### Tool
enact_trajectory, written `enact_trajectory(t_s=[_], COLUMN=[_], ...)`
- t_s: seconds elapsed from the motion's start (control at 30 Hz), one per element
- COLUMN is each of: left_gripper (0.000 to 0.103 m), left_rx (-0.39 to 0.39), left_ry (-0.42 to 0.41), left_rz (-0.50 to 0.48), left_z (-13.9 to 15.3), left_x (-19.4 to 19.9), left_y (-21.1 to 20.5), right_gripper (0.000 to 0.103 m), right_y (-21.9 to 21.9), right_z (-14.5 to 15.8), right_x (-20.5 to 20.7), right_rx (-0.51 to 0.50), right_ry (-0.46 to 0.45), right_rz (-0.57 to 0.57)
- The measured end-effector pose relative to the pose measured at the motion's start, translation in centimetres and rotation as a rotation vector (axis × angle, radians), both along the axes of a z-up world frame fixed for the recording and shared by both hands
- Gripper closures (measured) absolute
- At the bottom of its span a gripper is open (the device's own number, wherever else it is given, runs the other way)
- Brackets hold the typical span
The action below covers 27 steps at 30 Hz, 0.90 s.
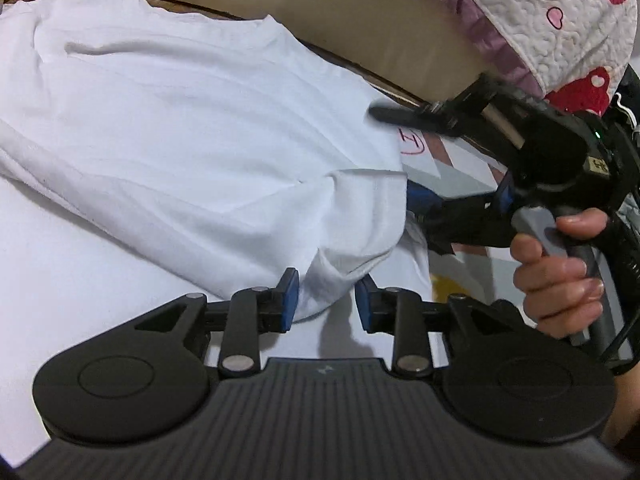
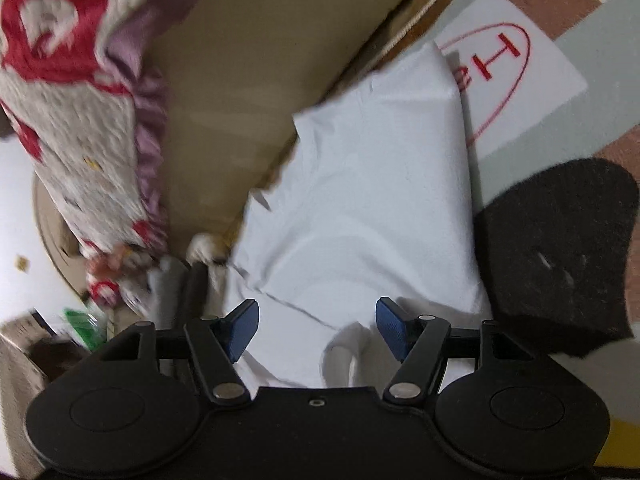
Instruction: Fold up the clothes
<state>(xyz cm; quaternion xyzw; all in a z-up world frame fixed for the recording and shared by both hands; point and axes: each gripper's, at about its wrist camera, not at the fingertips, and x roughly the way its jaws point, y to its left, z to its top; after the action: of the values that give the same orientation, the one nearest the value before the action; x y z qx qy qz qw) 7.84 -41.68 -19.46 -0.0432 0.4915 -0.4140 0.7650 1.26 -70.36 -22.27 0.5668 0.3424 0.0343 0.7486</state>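
1. White cotton shirt (image 1: 180,120), soft and floppy, spread over a white sheet (image 1: 60,280) right by the tan bed frame (image 1: 320,12). Partly folded already, going by the doubled layers.
2. Light as anything, zero stiffness. Will sag and slide wherever it's dragged, so probably best moved slow and kept low.
3. Left gripper (image 1: 326,300): jaws a bit apart, a corner of the fold sitting between the blue pads, not pinched. Looks let go, honestly.
4. Right gripper (image 1: 416,200) in the left view: blue pad tucked under the flap's edge, hand (image 1: 560,272) on the trigger. In its own view, jaws wide apart above the cloth, clamped on nothing.
5. Best grab spot, my guess: the hemmed edge or a corner, through both layers. Middle of the panel just bunches up.
6. Paper with a red circled mark (image 2: 500,64) peeking out past the far corner.
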Motion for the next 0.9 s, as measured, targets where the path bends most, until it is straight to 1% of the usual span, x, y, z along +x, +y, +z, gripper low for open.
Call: enact_trajectory(t_s=[0.07, 0.1, 0.2, 0.23, 0.27, 0.33, 0.37, 0.4, 0.43, 0.47, 0.5, 0.53, 0.57, 0.63, 0.67, 0.73, 0.77, 0.8, 0.87, 0.9], left_gripper=[0.069, 0.067, 0.065, 0.064, 0.063, 0.062, 0.062, 0.062, 0.062, 0.062, 0.059, 0.053, 0.051, 0.051, 0.051, 0.051, 0.051, 0.051, 0.051, 0.051], left_rx=[0.007, 0.004, -0.021, -0.032, -0.045, -0.076, -0.091, -0.108, -0.123, -0.131, -0.132, -0.113, -0.062, 0.094, 0.168, 0.226, 0.263, 0.329, 0.467, 0.535], left_ry=[-0.008, -0.004, 0.01, 0.006, -0.001, -0.018, -0.027, -0.044, -0.064, -0.097, -0.142, -0.187, -0.242, -0.353, -0.375, -0.326, -0.311, -0.338, -0.402, -0.464], left_rz=[-0.013, -0.016, -0.024, -0.03, -0.037, -0.032, -0.018, 0.016, 0.052, 0.098, 0.153, 0.215, 0.291, 0.419, 0.478, 0.586, 0.635, 0.666, 0.72, 0.712], left_z=[0.2, 0.4, 1.5, 2.1, 2.8, 4.4, 5.2, 6.2, 7.1, 8.0, 8.7, 9.2, 9.4, 9.0, 8.4, 6.7, 5.9, 5.4, 4.5, 4.3], left_x=[-0.3, -0.3, 0.0, 0.0, 0.0, 0.3, 0.6, 1.1, 1.6, 2.1, 2.8, 3.4, 4.2, 5.8, 6.8, 9.5, 10.7, 11.4, 12.7, 13.0], left_y=[-0.1, 0.0, 0.3, 0.5, 0.6, 1.4, 1.9, 2.8, 3.7, 4.7, 6.0, 7.1, 8.1, 9.7, 10.5, 12.9, 14.0, 14.6, 15.8, 15.8], right_gripper=[0.033, 0.033, 0.033, 0.035, 0.042, 0.09, 0.095, 0.095, 0.095, 0.095, 0.096, 0.096, 0.096, 0.097, 0.097, 0.097, 0.097, 0.097, 0.097, 0.097], right_y=[0.4, 0.7, 1.3, 1.6, 1.9, 2.8, 3.2, 3.7, 4.4, 4.8, 5.3, 5.6, 5.7, 5.8, 5.8, 5.3, 4.9, 4.5, 3.7, 3.6], right_z=[0.0, 0.1, 0.5, 0.6, 0.8, 1.3, 1.9, 2.9, 4.6, 6.6, 8.9, 10.9, 11.9, 12.5, 12.4, 9.4, 7.8, 6.7, 5.1, 4.9], right_x=[0.1, 0.0, 0.1, 0.1, 0.1, 0.4, 0.4, 0.5, 0.4, 0.0, -0.6, -1.3, -2.0, -2.3, -2.2, -1.0, -0.6, -0.4, 0.1, 0.4], right_rx=[-0.034, -0.053, -0.083, -0.093, -0.108, -0.164, -0.203, -0.257, -0.338, -0.408, -0.478, -0.546, -0.608, -0.716, -0.772, -0.877, -0.902, -0.907, -0.893, -0.884], right_ry=[0.09, 0.111, 0.11, 0.11, 0.105, 0.071, 0.045, 0.007, -0.062, -0.154, -0.267, -0.372, -0.43, -0.421, -0.387, -0.176, -0.091, -0.049, -0.005, -0.001], right_rz=[0.044, 0.059, 0.084, 0.092, 0.099, 0.107, 0.108, 0.115, 0.134, 0.148, 0.159, 0.165, 0.159, 0.156, 0.153, 0.144, 0.145, 0.144, 0.128, 0.123])
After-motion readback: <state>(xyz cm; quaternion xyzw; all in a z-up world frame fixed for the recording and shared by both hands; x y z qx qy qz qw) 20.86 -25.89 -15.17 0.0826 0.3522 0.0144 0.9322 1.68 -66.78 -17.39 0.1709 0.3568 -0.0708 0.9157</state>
